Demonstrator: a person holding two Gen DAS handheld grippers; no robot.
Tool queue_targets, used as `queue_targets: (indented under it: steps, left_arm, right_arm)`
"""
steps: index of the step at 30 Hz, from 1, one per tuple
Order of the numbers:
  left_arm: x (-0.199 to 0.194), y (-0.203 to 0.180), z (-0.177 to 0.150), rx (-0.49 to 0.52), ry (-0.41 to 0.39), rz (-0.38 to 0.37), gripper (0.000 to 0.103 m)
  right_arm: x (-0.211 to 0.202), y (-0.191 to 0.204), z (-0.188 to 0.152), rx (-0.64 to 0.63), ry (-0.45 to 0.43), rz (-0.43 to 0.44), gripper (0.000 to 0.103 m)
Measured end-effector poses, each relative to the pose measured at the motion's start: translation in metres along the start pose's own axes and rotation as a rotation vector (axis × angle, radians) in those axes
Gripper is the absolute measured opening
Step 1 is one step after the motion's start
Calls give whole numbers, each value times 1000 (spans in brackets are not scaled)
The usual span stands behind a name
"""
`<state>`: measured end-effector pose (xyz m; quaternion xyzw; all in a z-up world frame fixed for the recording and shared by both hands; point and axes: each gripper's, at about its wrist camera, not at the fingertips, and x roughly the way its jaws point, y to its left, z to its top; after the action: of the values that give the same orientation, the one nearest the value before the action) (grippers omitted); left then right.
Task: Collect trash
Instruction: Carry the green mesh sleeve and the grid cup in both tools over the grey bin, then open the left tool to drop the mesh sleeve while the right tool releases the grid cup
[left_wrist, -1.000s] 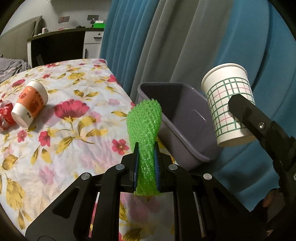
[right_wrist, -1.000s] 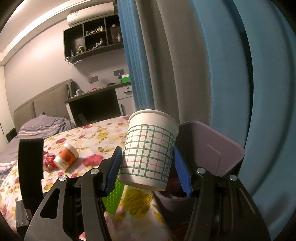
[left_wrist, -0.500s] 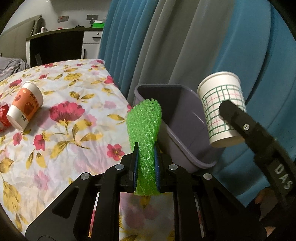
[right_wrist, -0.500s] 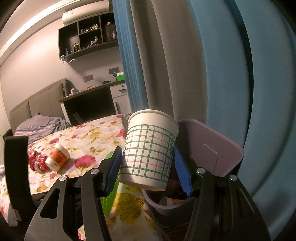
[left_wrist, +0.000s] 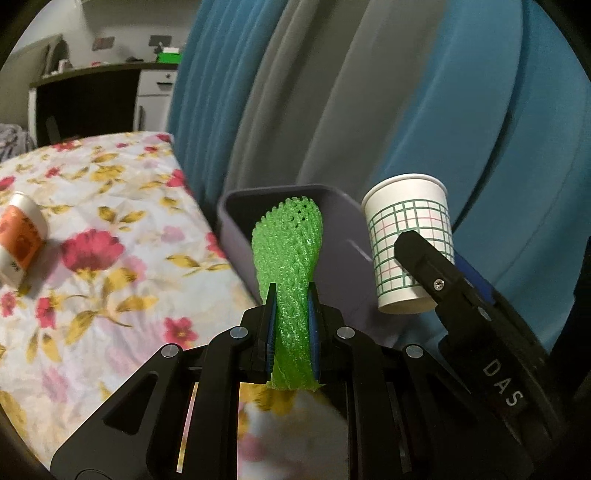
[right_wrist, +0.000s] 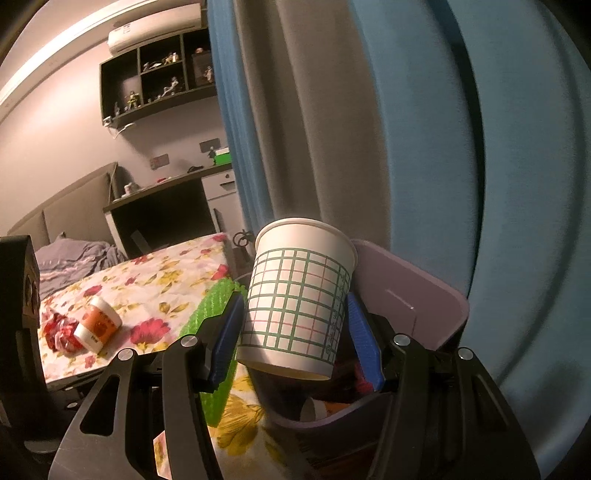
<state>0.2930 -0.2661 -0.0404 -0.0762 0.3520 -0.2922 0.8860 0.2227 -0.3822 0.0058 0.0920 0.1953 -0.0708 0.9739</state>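
Note:
My left gripper (left_wrist: 290, 306) is shut on a green foam net sleeve (left_wrist: 290, 251), whose top stands in front of the purple bin (left_wrist: 236, 218) beside the bed. My right gripper (right_wrist: 295, 325) is shut on a white paper cup with a green grid (right_wrist: 299, 299), held upright over the purple bin (right_wrist: 417, 291). In the left wrist view that cup (left_wrist: 410, 240) hangs right of the bin, pinched by the right gripper's black fingers (left_wrist: 428, 266). The green sleeve (right_wrist: 210, 306) shows left of the cup in the right wrist view. Some trash lies inside the bin.
An orange and white cup (left_wrist: 20, 240) lies on its side on the floral bedspread (left_wrist: 110, 229), with a red crumpled wrapper (right_wrist: 59, 328) next to it. Blue and grey curtains (left_wrist: 369, 110) hang close behind the bin. A dark desk (right_wrist: 159, 218) stands beyond the bed.
My left gripper has moved right and toward the bin with the green sleeve, so the sleeve now overlaps the bin. The right gripper with the cup has shifted only slightly.

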Motion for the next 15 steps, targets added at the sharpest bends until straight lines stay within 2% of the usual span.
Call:
queue_targets:
  steps: [4, 9, 15]
  left_arm:
    - [8, -4, 5, 15, 2, -54, 14]
    - [25, 1, 6, -16, 42, -146, 15]
    - [32, 9, 3, -37, 52, -187, 25]
  right_arm:
    - [-1, -5, 2, -1, -13, -21, 56]
    - [3, -11, 0, 13, -2, -36, 56]
    - [8, -15, -1, 22, 12, -42, 56]
